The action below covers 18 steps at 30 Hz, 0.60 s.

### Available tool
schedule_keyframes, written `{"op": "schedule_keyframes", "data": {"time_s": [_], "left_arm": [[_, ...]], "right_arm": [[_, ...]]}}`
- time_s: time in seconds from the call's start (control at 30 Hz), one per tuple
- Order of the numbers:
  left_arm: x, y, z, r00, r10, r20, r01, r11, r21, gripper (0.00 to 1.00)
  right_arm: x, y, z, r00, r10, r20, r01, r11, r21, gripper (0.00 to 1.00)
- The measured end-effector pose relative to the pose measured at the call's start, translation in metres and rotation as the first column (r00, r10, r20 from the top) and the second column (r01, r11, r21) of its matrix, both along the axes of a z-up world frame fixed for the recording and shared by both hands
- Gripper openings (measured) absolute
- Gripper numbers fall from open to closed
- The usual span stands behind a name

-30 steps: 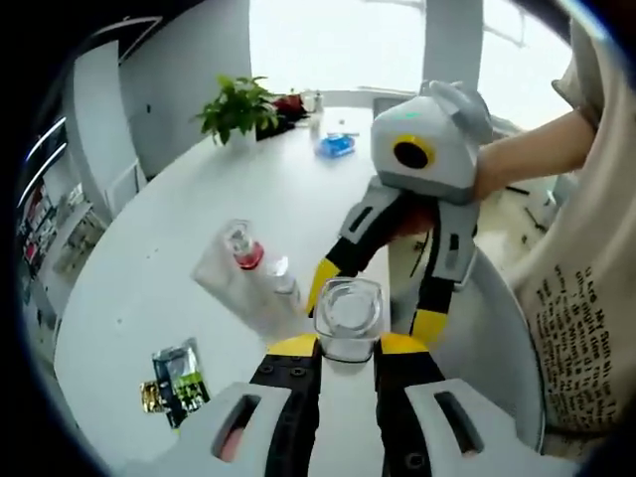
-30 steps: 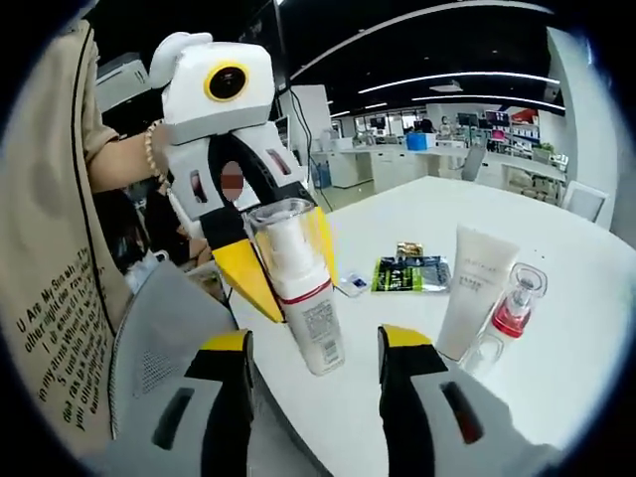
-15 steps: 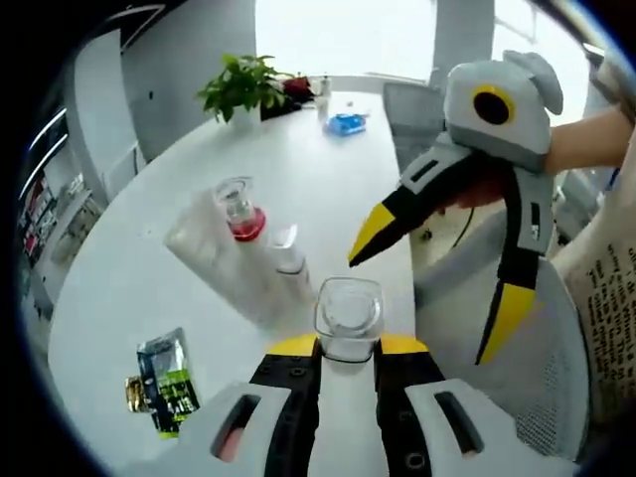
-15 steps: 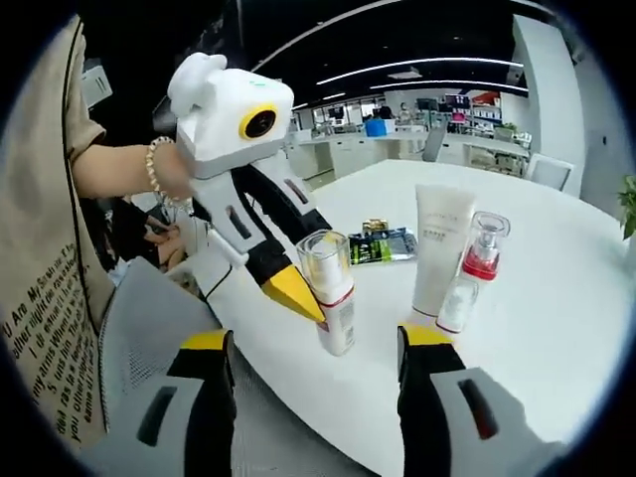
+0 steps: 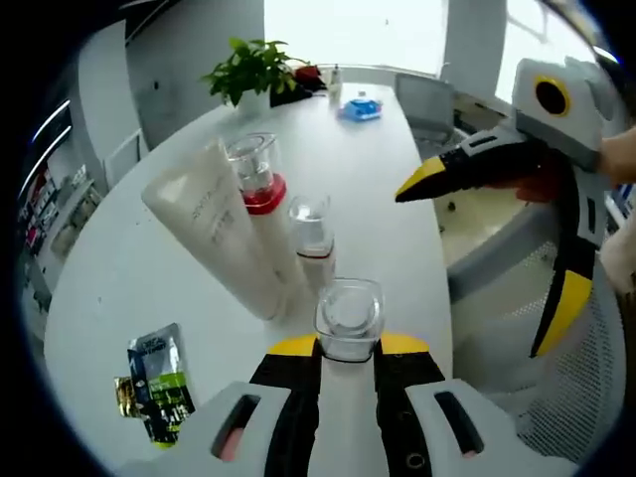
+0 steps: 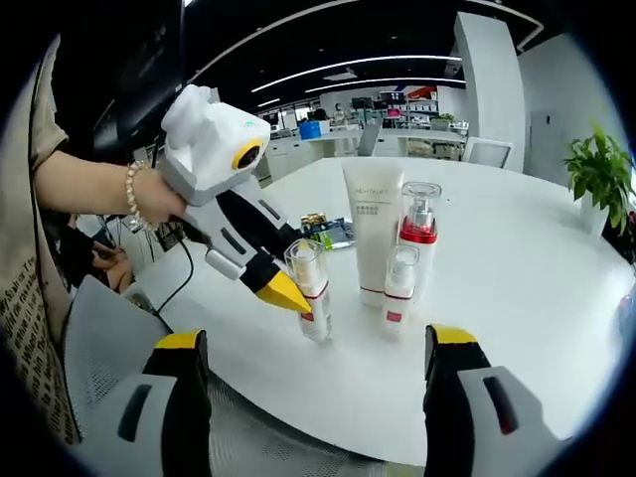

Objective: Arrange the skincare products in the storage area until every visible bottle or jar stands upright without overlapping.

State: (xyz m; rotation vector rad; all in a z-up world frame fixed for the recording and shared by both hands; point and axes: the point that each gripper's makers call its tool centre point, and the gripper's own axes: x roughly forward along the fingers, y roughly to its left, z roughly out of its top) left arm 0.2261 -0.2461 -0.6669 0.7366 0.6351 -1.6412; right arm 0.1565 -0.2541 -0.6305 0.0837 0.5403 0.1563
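Left gripper [image 6: 288,294] clamps clear-capped bottle [image 6: 309,298]; right gripper [image 6: 313,348] spread wide.
Upright beside: white tube [image 6: 372,229], red-collared bottle [image 6: 418,231], small bottle [image 6: 399,288]; sachets [image 5: 151,383] behind.

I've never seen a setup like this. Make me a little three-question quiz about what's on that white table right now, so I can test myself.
1. True or false: the white tube stands upright on the table.
2. Which gripper is clamped on the clear-capped pump bottle?
A. the left gripper
B. the right gripper
C. neither
3. Fill in: behind the bottles, toward the table's far edge in the right gripper view, lies a dark ____.

Key: 1 true. 2 A; the right gripper's jaws stand wide apart with nothing between them. 3 sachet.
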Motion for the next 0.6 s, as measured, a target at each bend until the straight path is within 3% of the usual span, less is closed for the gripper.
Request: {"op": "schedule_keyframes", "data": {"time_s": [0.2,0.6], "left_arm": [[0.01,-0.009,-0.013,1.0,0.024,-0.003,-0.024,1.0,-0.005,0.17],[0.019,-0.029,-0.006,1.0,0.02,0.004,-0.02,0.999,-0.045,0.17]], "right_arm": [[0.0,-0.007,-0.004,0.999,-0.042,-0.004,0.042,0.999,-0.008,0.97],[-0.002,-0.008,-0.007,0.999,-0.046,-0.019,0.046,0.999,-0.018,1.0]]}}
